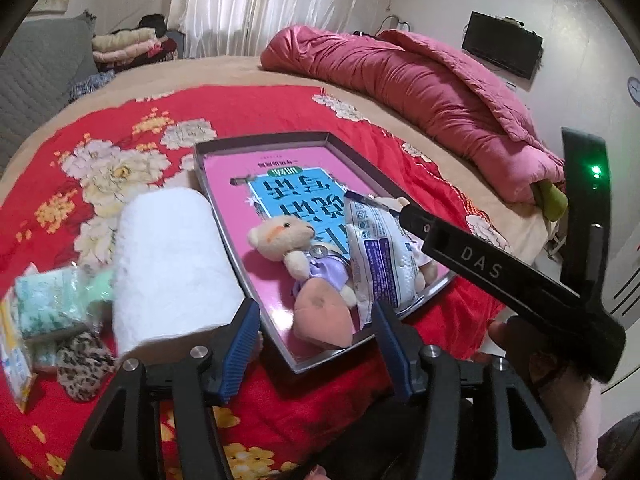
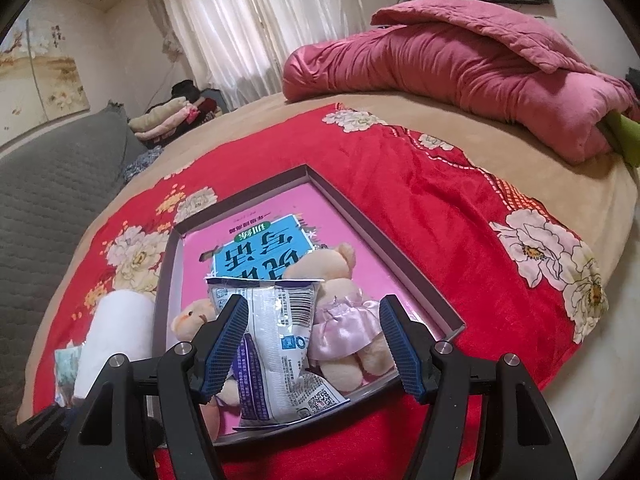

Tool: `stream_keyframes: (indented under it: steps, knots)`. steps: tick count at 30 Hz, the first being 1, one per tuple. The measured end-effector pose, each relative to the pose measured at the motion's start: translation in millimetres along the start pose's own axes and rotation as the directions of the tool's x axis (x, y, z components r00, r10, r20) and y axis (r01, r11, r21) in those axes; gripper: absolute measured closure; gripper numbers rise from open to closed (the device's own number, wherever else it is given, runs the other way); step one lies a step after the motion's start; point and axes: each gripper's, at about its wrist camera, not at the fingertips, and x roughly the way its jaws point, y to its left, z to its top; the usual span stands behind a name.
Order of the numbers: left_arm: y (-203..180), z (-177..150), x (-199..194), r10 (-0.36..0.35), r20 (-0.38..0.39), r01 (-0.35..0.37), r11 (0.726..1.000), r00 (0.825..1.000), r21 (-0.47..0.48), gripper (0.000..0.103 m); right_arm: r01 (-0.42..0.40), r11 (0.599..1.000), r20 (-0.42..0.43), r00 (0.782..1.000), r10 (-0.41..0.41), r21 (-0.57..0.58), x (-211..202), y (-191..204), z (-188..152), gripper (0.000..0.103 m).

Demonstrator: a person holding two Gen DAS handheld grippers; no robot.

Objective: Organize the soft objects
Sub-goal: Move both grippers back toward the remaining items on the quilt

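A big bed (image 2: 460, 128) has a red flower blanket (image 2: 400, 208) spread on it, and a pink quilt (image 2: 460, 68) lies bunched at the far side. On the blanket sits a flat box (image 2: 352, 204) with a pink bottom. Just beside the box lies a white rolled towel (image 1: 168, 260). In the box lie two teddy bears: one in a purple dress (image 1: 292, 248) and one in a pink dress (image 2: 344, 320). A white packet (image 2: 280, 344) leans between them. The left hand-held gripper (image 1: 316, 344) is wide open with nothing in it, above the near edge of the box. The right hand-held gripper (image 2: 312, 344) is wide open too, with the packet between its fingers but not squeezed
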Motion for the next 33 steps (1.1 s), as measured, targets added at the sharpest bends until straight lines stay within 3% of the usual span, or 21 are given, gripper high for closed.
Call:
stream_keyframes:
  steps: [3, 12, 33]
  knots:
    - [3, 0, -6, -0.001, 0.01, 0.001, 1.0, 1.0, -0.003, 0.045, 0.003, 1.0, 0.01, 1.0, -0.003, 0.013, -3, -2, 0, 0.026]
    - [8, -1, -23, 0.017, 0.031, -0.016, 1.0, 0.999, -0.009, 0.045, 0.03, 0.999, 0.078, 0.997, -0.027, -0.031, -22, 7, -1, 0.026]
    - [33, -3, -51, 0.068, 0.048, -0.065, 0.995, 0.996, -0.069, 0.045, 0.124, 0.984, 0.143, 0.984, -0.106, -0.125, -55, 25, -10, 0.025]
